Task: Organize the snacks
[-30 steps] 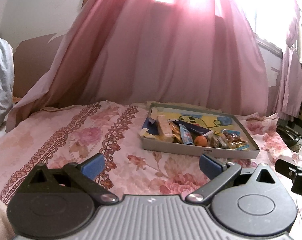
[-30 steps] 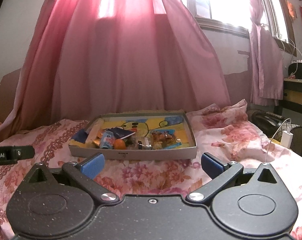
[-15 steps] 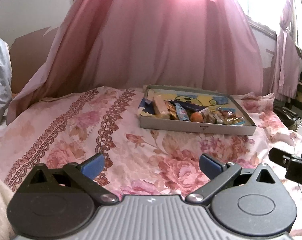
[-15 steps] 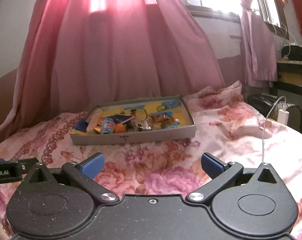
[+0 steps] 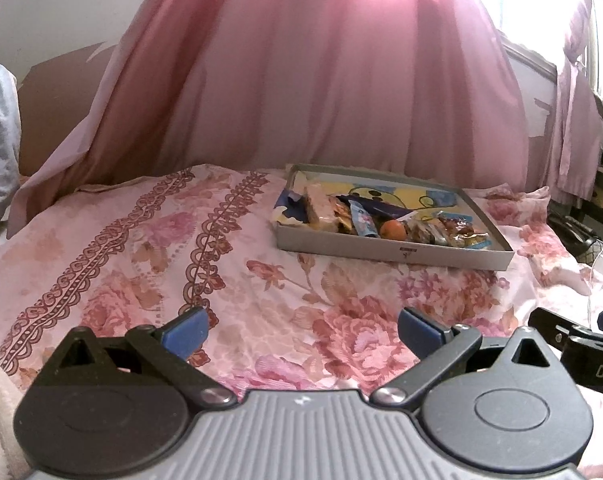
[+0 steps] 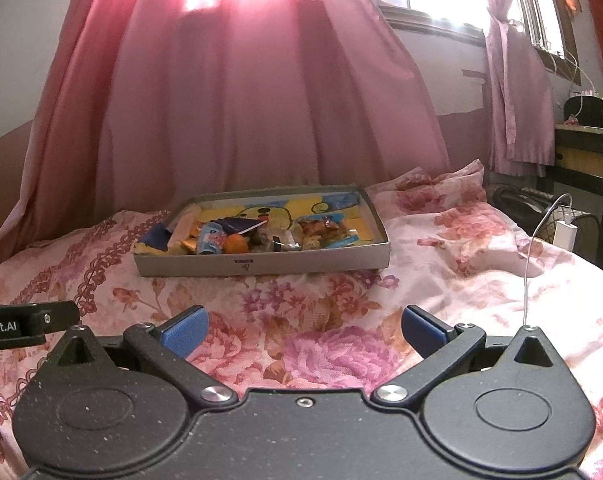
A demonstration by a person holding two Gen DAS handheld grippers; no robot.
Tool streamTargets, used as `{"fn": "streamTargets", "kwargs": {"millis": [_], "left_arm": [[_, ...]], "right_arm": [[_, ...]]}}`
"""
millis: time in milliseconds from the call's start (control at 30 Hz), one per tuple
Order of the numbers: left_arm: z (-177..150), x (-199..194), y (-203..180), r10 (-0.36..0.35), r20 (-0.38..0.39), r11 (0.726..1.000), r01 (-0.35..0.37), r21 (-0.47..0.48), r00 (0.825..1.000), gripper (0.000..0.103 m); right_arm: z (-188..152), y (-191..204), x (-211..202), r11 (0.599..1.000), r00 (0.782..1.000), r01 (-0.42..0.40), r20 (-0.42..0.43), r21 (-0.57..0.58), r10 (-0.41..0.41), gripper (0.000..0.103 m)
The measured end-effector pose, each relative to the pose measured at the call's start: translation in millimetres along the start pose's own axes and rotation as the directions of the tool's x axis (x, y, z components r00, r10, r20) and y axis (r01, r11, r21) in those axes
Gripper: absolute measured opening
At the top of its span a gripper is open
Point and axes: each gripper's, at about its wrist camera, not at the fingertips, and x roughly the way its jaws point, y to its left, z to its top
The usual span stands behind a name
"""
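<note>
1. The left gripper (image 5: 301, 330) hangs low over the bed with its jaws spread wide and nothing between the blue pads (image 5: 184, 332). The shallow box (image 5: 393, 249) of snacks lies well ahead of it and off to its right, out of reach of the fingertips.
2. The right gripper (image 6: 303, 330) is likewise wide open and empty, its ribbed blue pads (image 6: 421, 330) apart over the floral bedspread (image 6: 333, 344). From this side the box (image 6: 261, 262) sits almost straight ahead, slightly left of centre, well apart from the jaws.
3. The box is a flat rectangular cardboard tray with low grey walls and a yellow and blue cartoon print on its floor. It rests flat on the bedspread near the far edge of the bed, just in front of the pink curtain (image 6: 237, 112).
4. The snacks are heaped along the near wall of the box: a pale wrapped bar (image 5: 319, 212) at the left end, a light blue packet (image 5: 363, 222), a small round orange fruit (image 5: 393, 231), a dark blue wrapper (image 5: 385, 208) behind it, and crinkly clear and gold wrappers (image 5: 449, 232) towards the right end. The far half of the box floor is bare.
5. The bedspread is soft, slightly rumpled cloth, pink with large roses and two lace-like maroon bands (image 5: 217, 232) running away on the left.
6. The curtain is thin and glossy, falling in long folds with bright window light coming through. A white charger and cable (image 6: 563, 232) lie at the bed's right edge.
</note>
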Motion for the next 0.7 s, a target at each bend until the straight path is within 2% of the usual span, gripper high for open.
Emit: {"fn": "streamTargets", "kwargs": {"millis": [700], "left_arm": [[-0.8, -0.7, -0.4, -0.002, 0.004, 1.0, 0.002, 0.0, 1.0, 0.103]], "right_arm": [[-1.0, 2.5, 0.1, 1.0, 1.0, -0.009, -0.006, -0.011, 0.009, 0.102]]}}
